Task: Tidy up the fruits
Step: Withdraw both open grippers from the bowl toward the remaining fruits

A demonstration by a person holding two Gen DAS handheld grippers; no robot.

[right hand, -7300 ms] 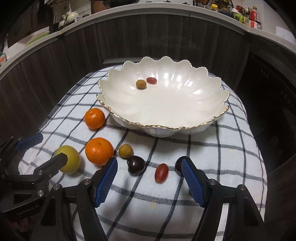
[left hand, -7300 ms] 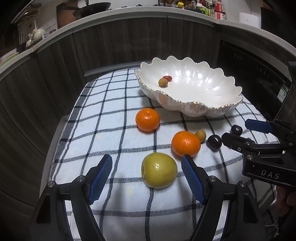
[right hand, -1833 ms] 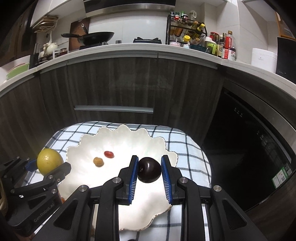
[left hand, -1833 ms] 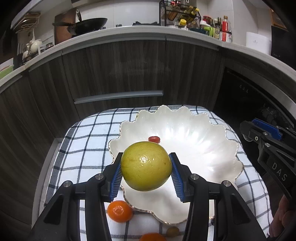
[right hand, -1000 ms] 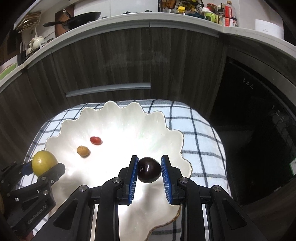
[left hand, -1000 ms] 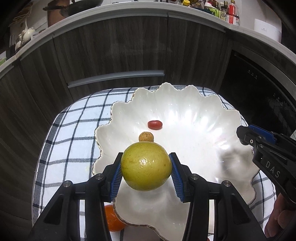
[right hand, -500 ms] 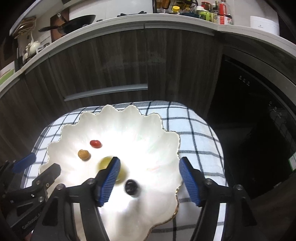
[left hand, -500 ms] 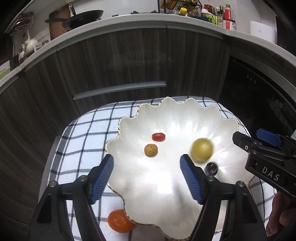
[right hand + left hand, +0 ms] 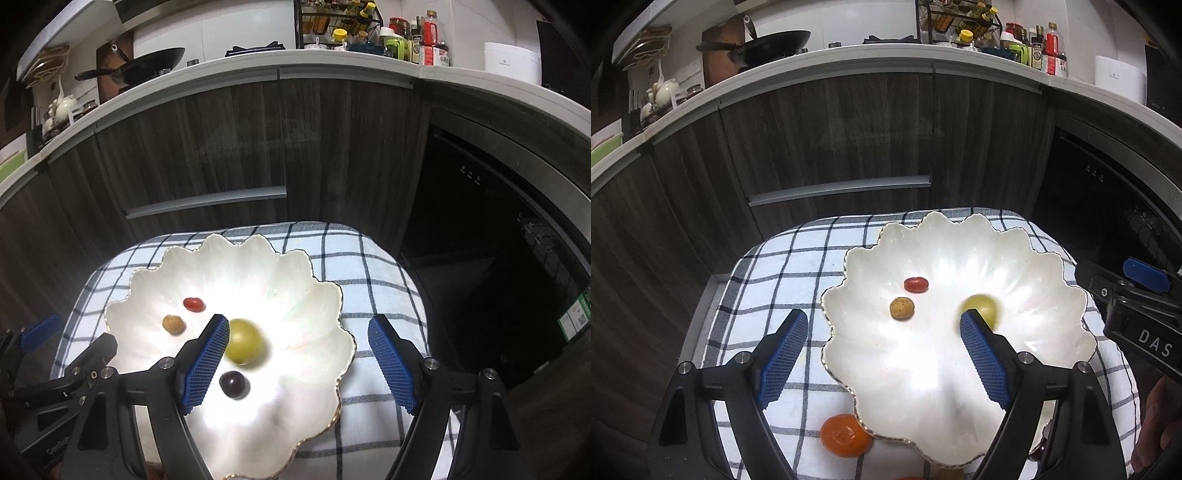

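Right wrist view, lower centre: one scalloped, pearly white bowl [image 9: 317, 295] with a gilt rim holds four fruits: a smooth yellow-green round fruit [image 9: 246, 345], a glossy dark plum [image 9: 232, 384], a red cherry tomato [image 9: 194, 304] and a rough tan longan [image 9: 173, 324]. One orange [image 9: 846, 435] lies on the checked cloth [image 9: 783, 280] against the bowl. The left gripper [image 9: 882, 363] and right gripper [image 9: 299, 360] tilt downward, jaws just opened wide, gripping nothing.
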